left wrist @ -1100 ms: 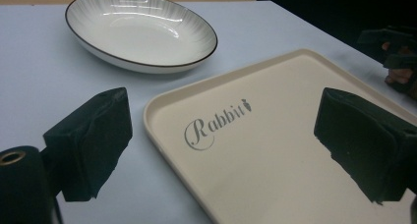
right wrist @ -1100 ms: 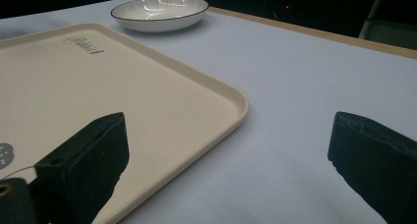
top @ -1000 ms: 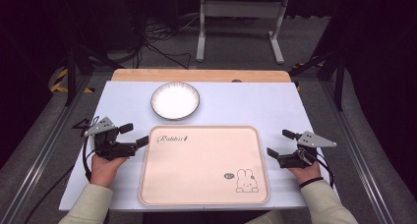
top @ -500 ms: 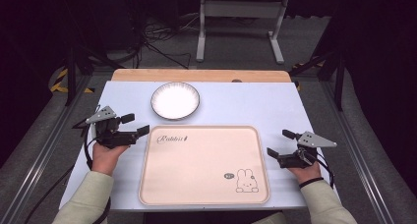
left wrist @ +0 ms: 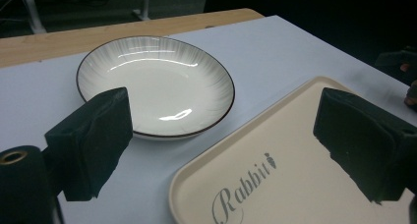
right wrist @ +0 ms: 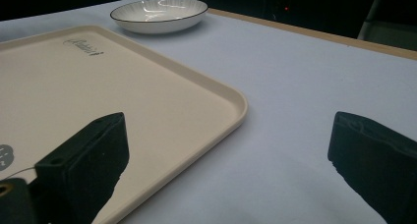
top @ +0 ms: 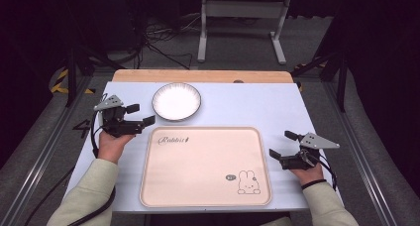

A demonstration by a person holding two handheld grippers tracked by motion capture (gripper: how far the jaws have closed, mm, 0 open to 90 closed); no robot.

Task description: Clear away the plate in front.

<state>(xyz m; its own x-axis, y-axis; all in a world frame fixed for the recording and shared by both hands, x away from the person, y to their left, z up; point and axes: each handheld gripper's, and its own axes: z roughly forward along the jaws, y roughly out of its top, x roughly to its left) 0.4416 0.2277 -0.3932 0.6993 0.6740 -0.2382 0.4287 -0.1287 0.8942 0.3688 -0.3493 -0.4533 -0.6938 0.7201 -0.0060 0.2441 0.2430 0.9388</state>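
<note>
The left gripper (top: 141,114), jaws wide and empty, has climbed from beside the rabbit tray (top: 205,169) toward the white plate (top: 176,101), which sits just beyond the tray; a grasp looks next. The right gripper (top: 281,144) waits wide open right of the tray.

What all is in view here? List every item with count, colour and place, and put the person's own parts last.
plate: one, white with a dark rim, empty, far left part of the table, just beyond the tray's far left corner.
tray: one, beige, empty, printed with a rabbit and the word Rabbit, near middle of the table.
table: one, pale blue-grey top with a wooden strip along the far edge.
metal stand: one, grey, on the floor beyond the table.
left gripper: one, black, open, beside the plate.
right gripper: one, black, open, right of the tray.
sleeves: two, light, bottom edge.
</note>
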